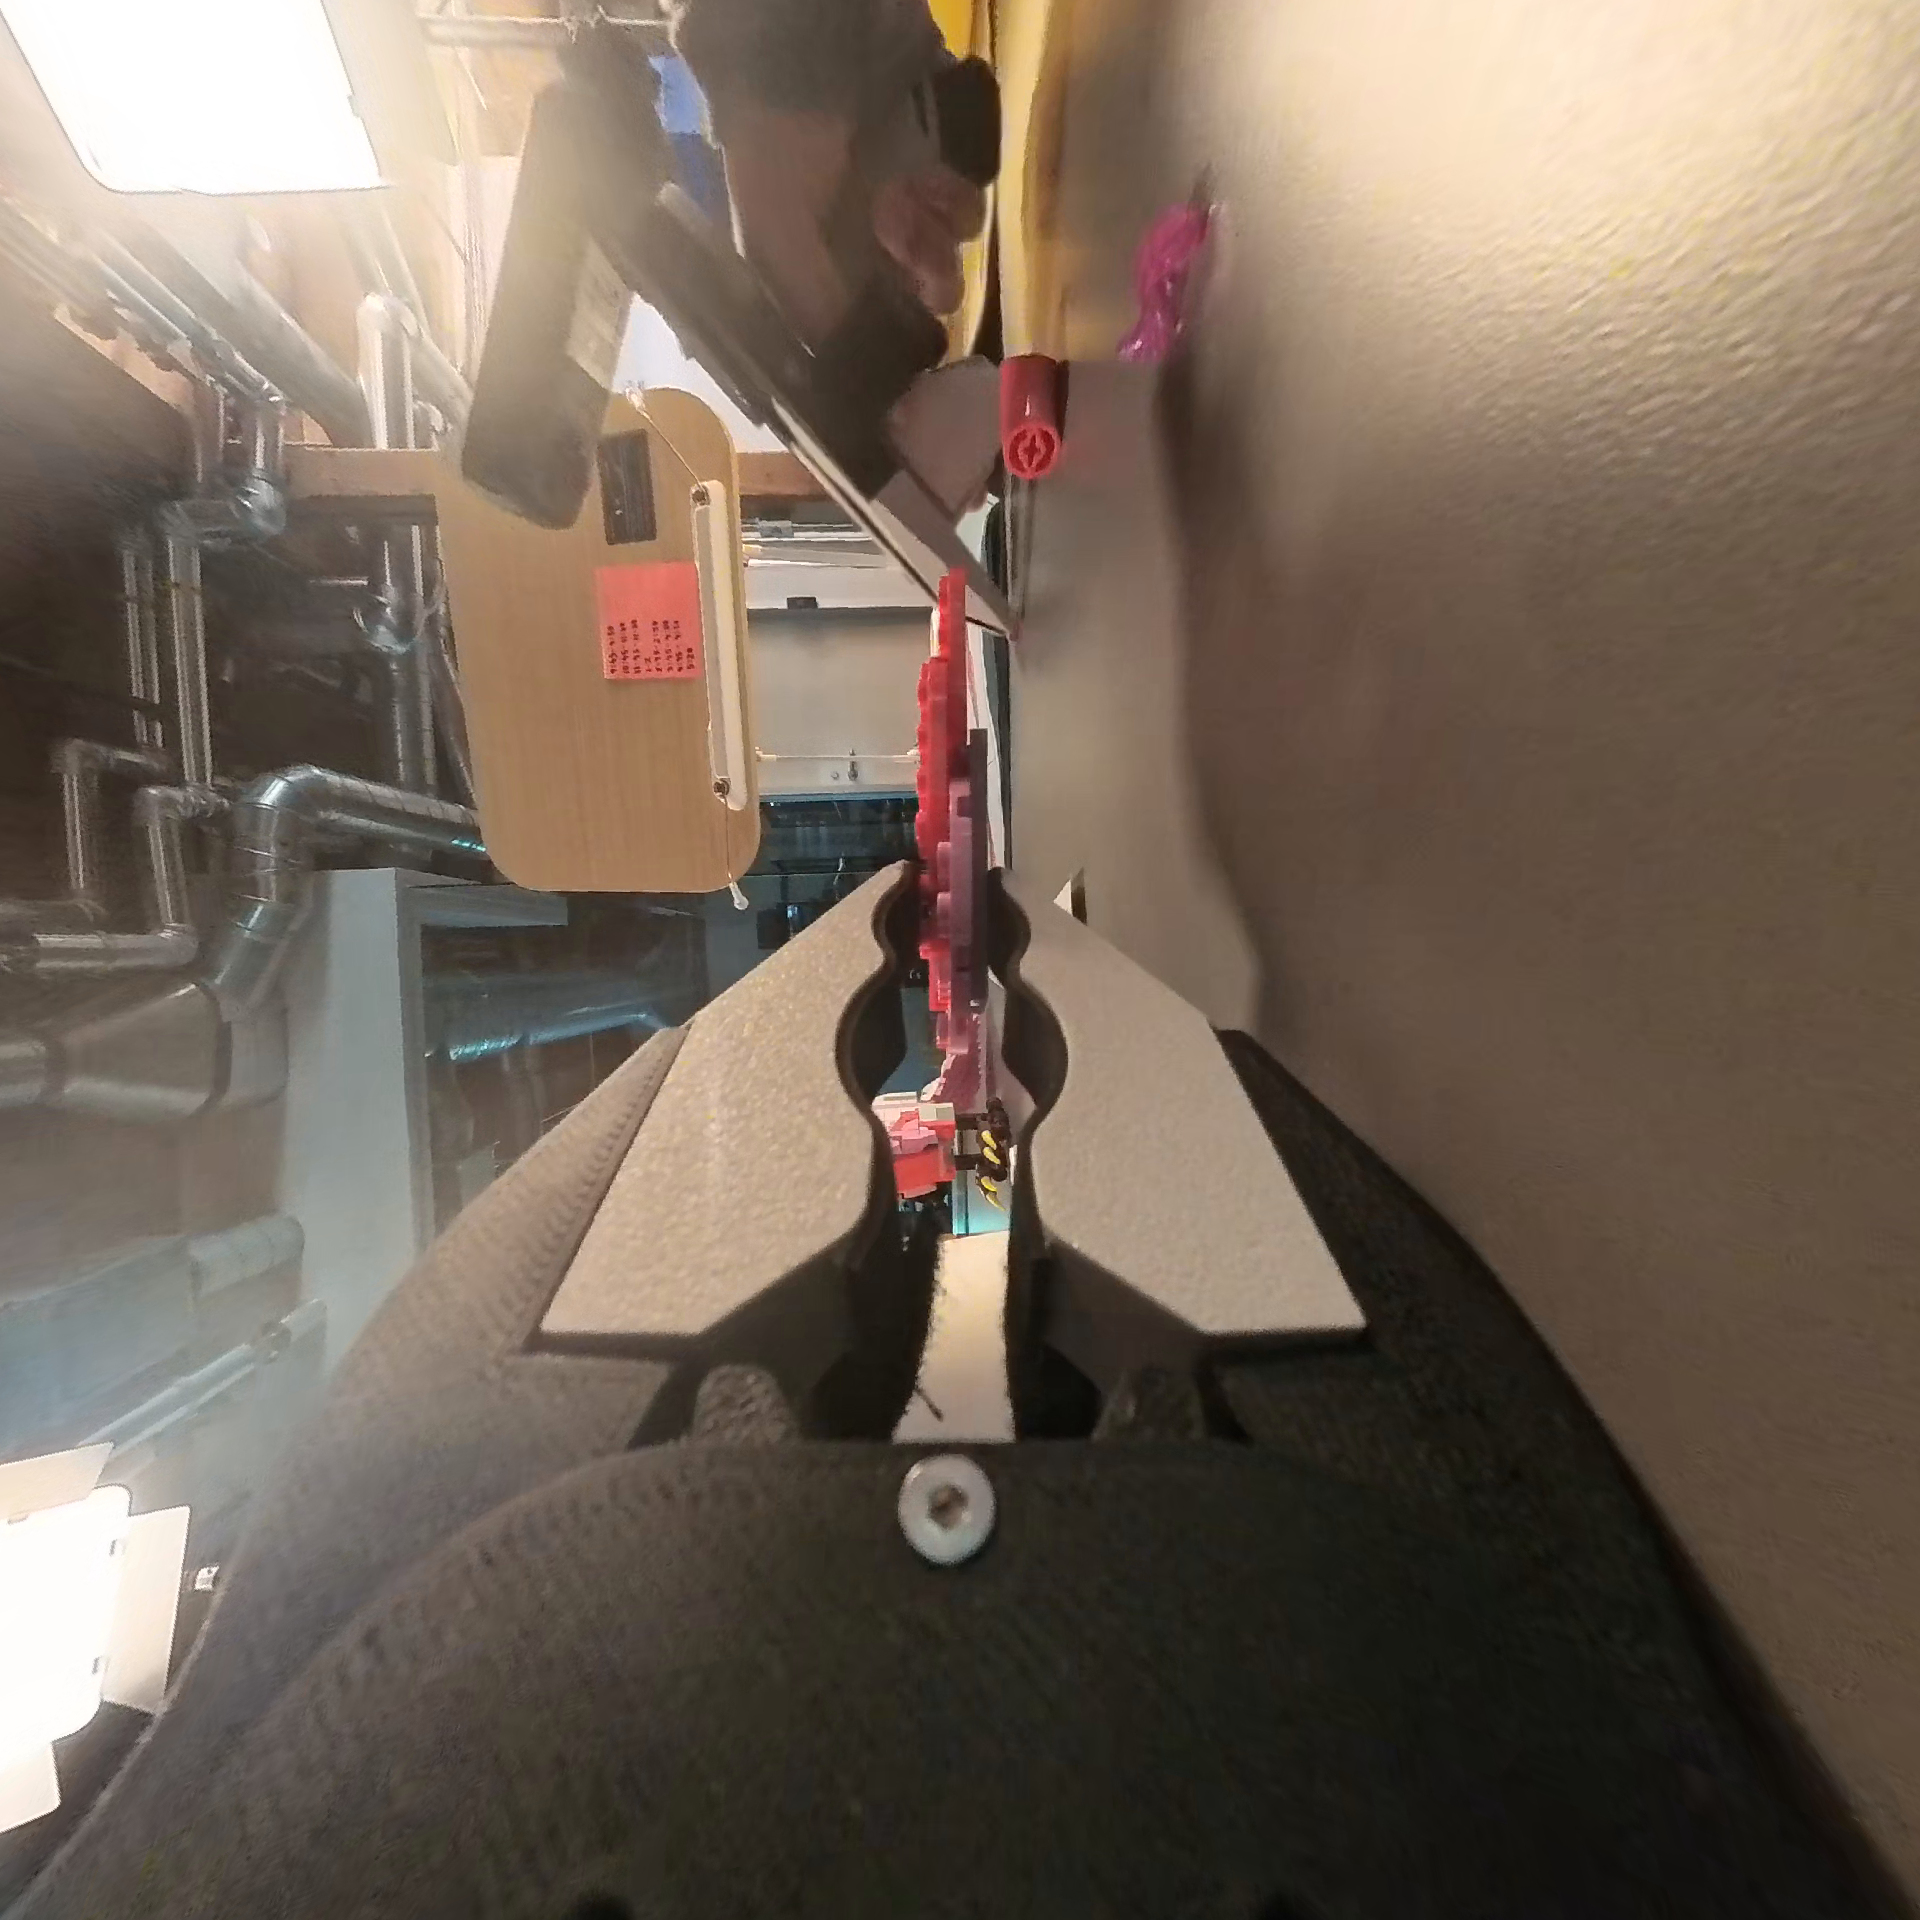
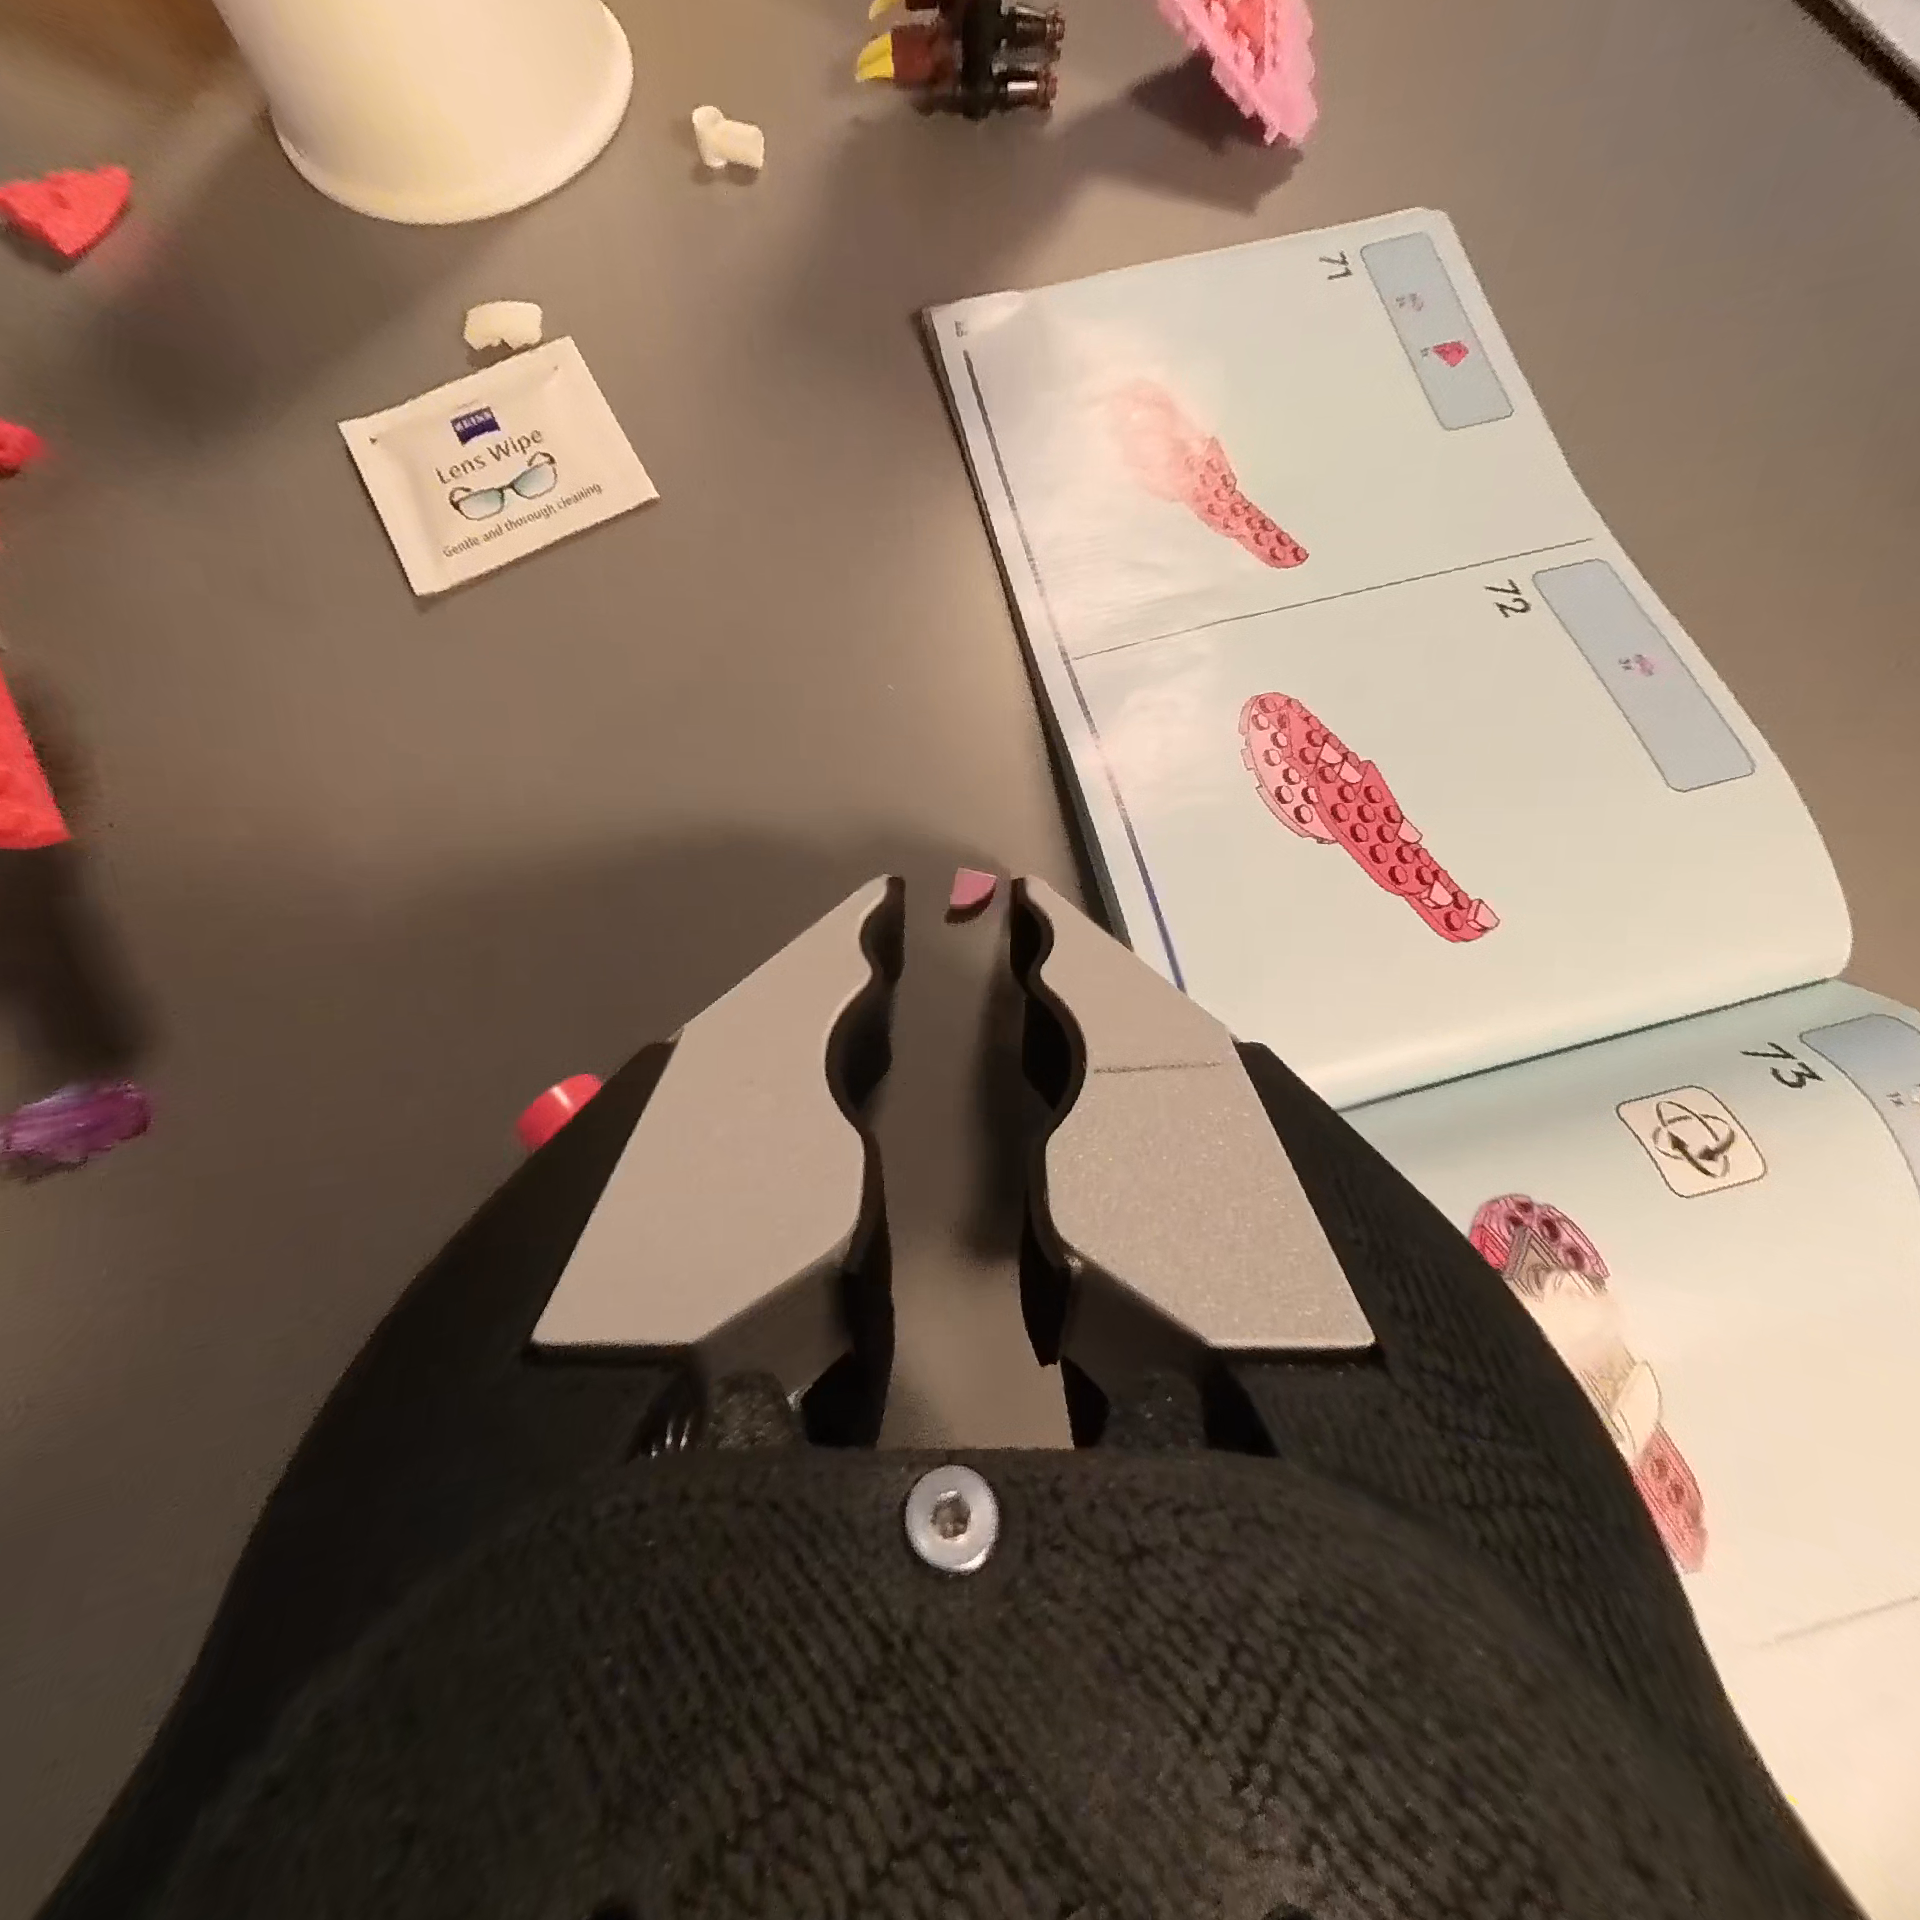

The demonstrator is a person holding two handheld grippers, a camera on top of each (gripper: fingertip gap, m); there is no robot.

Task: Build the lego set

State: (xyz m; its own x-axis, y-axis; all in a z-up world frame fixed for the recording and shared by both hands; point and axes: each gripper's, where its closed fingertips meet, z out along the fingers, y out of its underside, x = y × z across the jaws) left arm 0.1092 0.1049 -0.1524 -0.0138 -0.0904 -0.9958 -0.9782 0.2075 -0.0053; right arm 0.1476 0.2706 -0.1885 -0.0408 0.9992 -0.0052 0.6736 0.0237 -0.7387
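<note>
While the left tongs (image 1: 951, 914) pinch a flat red and pink brick assembly (image 1: 951, 831) edge-on between both tips, the right tongs (image 2: 954, 914) stand slightly spread over the grey surface (image 2: 520, 779), a small pink piece (image 2: 971, 894) lying loose between their tips, nearer the right one. An off-centre close could flick it toward the open booklet (image 2: 1403, 675) alongside.

Two wrist cameras, one rolled sideways, one looking down

The left wrist view lies on its side, close along the grey table (image 1: 1558, 727) (at its right edge), facing the room; the right wrist view looks steeply down on that table (image 2: 623, 727) from near. Both catch the red cap (image 1: 1029, 416) (image 2: 556, 1107).
</note>
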